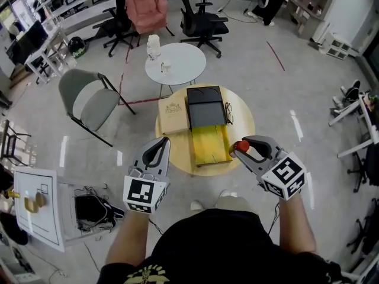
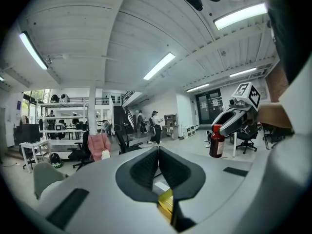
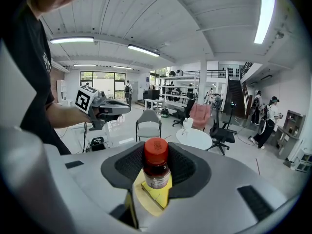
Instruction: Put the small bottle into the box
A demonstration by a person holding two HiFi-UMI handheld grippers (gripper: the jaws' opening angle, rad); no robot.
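The small brown bottle with a red cap (image 3: pixel 156 169) is held upright between the jaws of my right gripper (image 3: pixel 156 172), which is shut on it. In the head view its red cap (image 1: pixel 241 146) shows at the tip of the right gripper (image 1: pixel 241 148), at the right edge of the round wooden table (image 1: pixel 243 120). The box (image 1: pixel 207 132) lies open on that table, with a yellow tray near me and a dark lid behind. My left gripper (image 1: pixel 158 148) hovers at the table's near left edge, its jaws pressed together and empty (image 2: pixel 158 167). From the left gripper view the bottle (image 2: pixel 216 141) hangs in the right gripper.
A tan flat box (image 1: pixel 172 115) lies left of the open box, and eyeglasses (image 1: pixel 228 113) lie to its right. Beyond stands a white round table (image 1: pixel 183 61) with small items. A grey chair (image 1: pixel 89 102) is to the left, office chairs further back.
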